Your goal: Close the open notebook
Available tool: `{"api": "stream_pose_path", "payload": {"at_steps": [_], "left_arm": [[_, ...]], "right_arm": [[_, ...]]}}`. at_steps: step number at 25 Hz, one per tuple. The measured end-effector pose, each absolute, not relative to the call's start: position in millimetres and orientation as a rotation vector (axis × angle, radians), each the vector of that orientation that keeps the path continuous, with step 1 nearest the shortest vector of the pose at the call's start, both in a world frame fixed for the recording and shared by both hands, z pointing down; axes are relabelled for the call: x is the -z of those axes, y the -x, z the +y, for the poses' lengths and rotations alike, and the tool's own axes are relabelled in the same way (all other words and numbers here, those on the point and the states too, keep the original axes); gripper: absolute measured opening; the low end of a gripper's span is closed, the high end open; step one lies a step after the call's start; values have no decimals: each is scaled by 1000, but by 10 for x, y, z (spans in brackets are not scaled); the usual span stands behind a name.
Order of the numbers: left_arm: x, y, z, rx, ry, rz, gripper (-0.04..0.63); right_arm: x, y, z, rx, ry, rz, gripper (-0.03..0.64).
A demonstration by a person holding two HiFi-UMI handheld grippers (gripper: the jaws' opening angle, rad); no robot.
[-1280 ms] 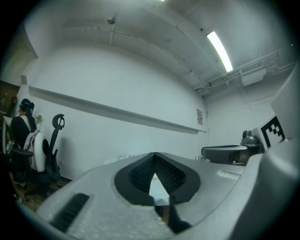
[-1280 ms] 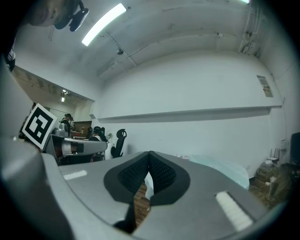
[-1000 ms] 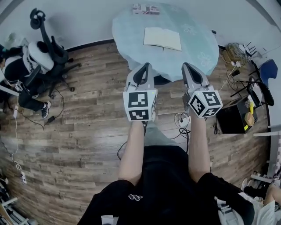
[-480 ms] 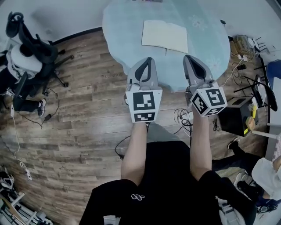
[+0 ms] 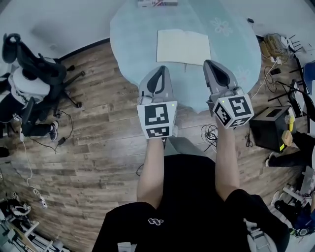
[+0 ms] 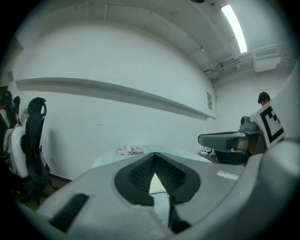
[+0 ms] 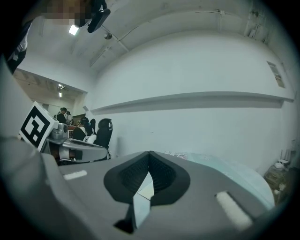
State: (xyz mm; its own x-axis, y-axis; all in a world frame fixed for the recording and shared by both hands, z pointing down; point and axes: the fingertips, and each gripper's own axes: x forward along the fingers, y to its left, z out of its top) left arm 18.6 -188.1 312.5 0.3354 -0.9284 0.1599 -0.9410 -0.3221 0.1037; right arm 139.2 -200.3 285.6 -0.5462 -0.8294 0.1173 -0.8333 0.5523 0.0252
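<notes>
The open notebook (image 5: 183, 47) lies flat with its white pages up on the round table (image 5: 133, 34), which has a pale blue cloth. My left gripper (image 5: 161, 71) hovers over the table's near edge, short of the notebook's left corner. Its jaws are shut, with nothing between them. My right gripper (image 5: 209, 64) is level with it, just in front of the notebook's right corner, also shut and holding nothing. A sliver of the white page (image 6: 157, 185) shows through the closed left gripper (image 6: 154, 154), and another sliver of page (image 7: 145, 190) shows through the right gripper (image 7: 150, 153).
A small printed box (image 5: 157, 3) sits at the table's far edge by the wall. A black office chair (image 5: 29, 74) stands on the wooden floor at the left. A black box (image 5: 269, 129) and loose cables (image 5: 275, 54) lie right of the table.
Both grippers have moved forward together, from over the floor to above the table's near edge. The table and notebook now sit closer and larger in the head view. The jaws stayed shut.
</notes>
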Motion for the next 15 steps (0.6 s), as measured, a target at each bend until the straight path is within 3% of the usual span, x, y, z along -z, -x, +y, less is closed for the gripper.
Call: {"api": "stream_pose_path", "payload": {"at_steps": [15], "left_arm": [[-3724,-82,-2572,-246,-2388,-1616,3]], "right_arm": [[-3445,-1237,-2702,-3,-1384,-2512,11]]}}
